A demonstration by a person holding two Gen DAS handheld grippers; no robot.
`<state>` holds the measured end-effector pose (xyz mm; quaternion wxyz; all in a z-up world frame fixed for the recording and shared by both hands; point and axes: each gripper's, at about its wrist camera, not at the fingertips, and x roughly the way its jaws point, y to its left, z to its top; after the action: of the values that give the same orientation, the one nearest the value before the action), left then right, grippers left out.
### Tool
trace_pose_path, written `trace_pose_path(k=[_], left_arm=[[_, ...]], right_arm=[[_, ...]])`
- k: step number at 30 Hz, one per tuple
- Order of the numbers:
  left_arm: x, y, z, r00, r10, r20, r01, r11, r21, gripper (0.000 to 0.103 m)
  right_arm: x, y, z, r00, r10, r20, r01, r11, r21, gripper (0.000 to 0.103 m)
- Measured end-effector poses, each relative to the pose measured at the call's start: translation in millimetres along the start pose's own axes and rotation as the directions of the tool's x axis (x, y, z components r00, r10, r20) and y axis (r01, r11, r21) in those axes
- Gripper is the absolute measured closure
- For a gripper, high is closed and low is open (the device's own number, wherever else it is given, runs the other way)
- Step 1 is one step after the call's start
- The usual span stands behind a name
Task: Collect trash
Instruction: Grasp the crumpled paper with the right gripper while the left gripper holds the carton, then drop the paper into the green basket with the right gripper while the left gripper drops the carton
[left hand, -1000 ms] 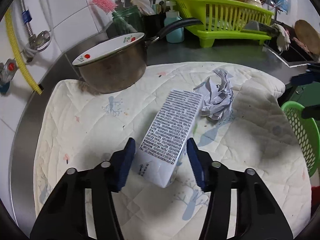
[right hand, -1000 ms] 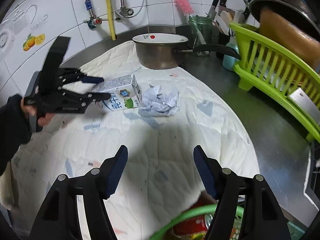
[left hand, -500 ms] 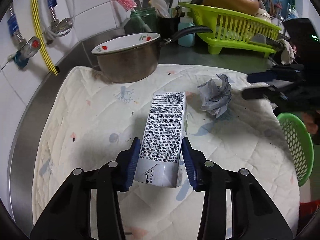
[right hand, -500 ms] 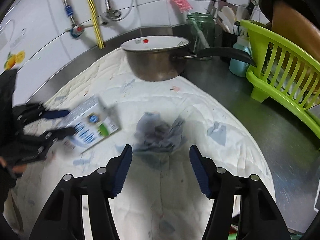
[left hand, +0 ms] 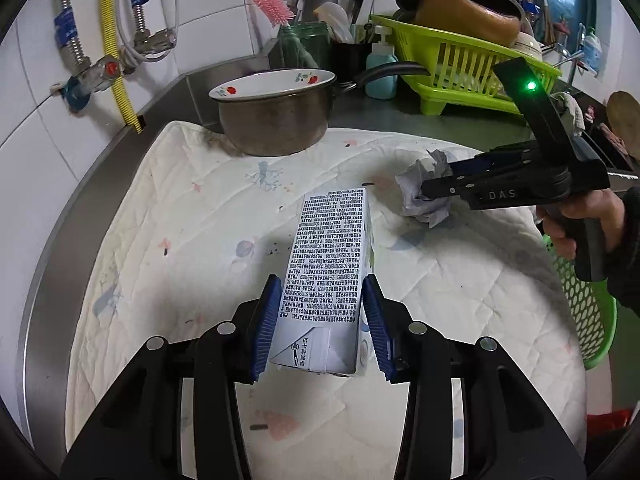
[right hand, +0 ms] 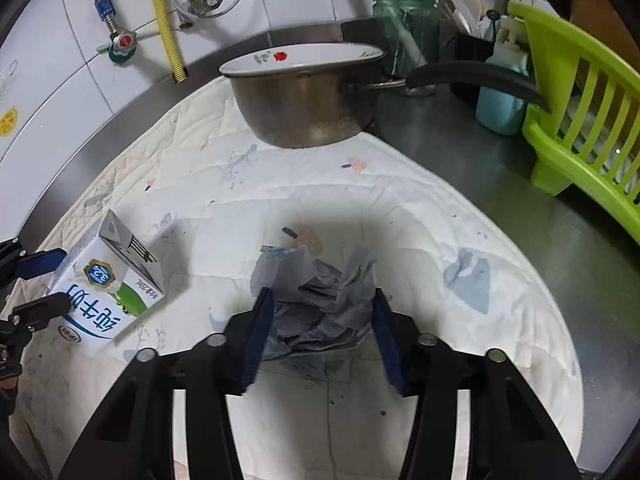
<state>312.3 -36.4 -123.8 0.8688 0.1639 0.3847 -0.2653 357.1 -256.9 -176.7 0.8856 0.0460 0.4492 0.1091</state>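
Note:
A white milk carton (left hand: 328,264) with black print lies on the quilted mat (left hand: 200,216). My left gripper (left hand: 322,320) is shut on the carton's near end, pads against both sides. The carton also shows in the right wrist view (right hand: 104,292). A crumpled grey paper ball (right hand: 320,304) sits between the fingers of my right gripper (right hand: 322,340), which is open around it. In the left wrist view the paper ball (left hand: 424,192) lies at the right gripper's tips. A green mesh basket (left hand: 588,312) hangs past the mat's right edge.
A steel pot (left hand: 276,112) with a long black handle stands at the back of the mat. A lime dish rack (left hand: 464,64), a teal soap bottle (left hand: 380,68) and a utensil jar (left hand: 308,48) stand behind it. Pipes and valves (left hand: 104,68) run along the tiled wall at left.
My left gripper closed on the carton. My right gripper moved forward and down until the paper ball sat between its open fingers.

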Motion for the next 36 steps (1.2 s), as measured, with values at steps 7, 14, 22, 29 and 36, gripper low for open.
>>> trace_pose_path(k=[7,14,22,29,36], left_arm=[[-11,2,-1,1.000,0.004,0.020,-0.004,1.000,-0.020,0.061],[-20,-11,-3,1.000,-0.001,0.021,0.001,1.000,-0.028,0.062],[-41,-39,-7,0.999,-0.020,0.037,0.021,0.999,-0.030,0.062],[-64,-80,-11,0.997,-0.045,0.057,0.046,0.999,-0.018,0.062],[-82,-131,-18,0.994,-0.079,0.070,0.079,0.997,0.009,0.062]], right_arm=[[-15,3,-8,0.999,0.004,0.033,-0.004,1.000,-0.014,0.085],[-48,6,-21,0.997,-0.026,0.074,0.029,0.999,-0.039,0.087],[-99,6,-50,0.993,-0.052,0.105,0.058,0.997,-0.054,0.087],[-156,3,-98,0.985,-0.112,0.130,0.120,0.991,-0.052,0.087],[-203,-14,-152,0.974,-0.187,0.130,0.189,0.982,-0.010,0.087]])
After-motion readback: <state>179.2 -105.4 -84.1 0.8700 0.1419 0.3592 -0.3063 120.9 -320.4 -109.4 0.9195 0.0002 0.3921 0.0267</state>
